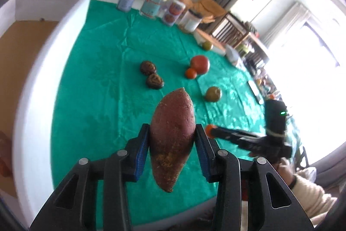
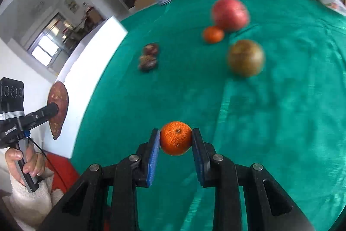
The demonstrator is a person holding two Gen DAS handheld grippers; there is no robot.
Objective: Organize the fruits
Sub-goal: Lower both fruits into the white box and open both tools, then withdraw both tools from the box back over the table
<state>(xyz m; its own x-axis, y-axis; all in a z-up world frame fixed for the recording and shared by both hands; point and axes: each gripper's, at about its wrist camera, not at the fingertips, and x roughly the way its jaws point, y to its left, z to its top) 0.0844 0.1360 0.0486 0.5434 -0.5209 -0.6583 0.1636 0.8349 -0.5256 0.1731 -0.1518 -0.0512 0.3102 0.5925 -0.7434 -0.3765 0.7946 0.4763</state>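
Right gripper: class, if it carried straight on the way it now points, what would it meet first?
Probably bare green tablecloth. The right gripper, shut on a mandarin, points down at open cloth, short of the brownish-green fruit and the dark mushrooms. Depth is uncertain.

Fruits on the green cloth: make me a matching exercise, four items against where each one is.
Items:
1. sweet potato
2. small orange
3. red apple
4. two dark mushrooms

Places:
A. lying on the green cloth, a second small orange touching it
B. clamped in the right gripper
C. side by side on the cloth
D. clamped in the left gripper

Pairs: 1-D, 2-B, 3-A, 4-C
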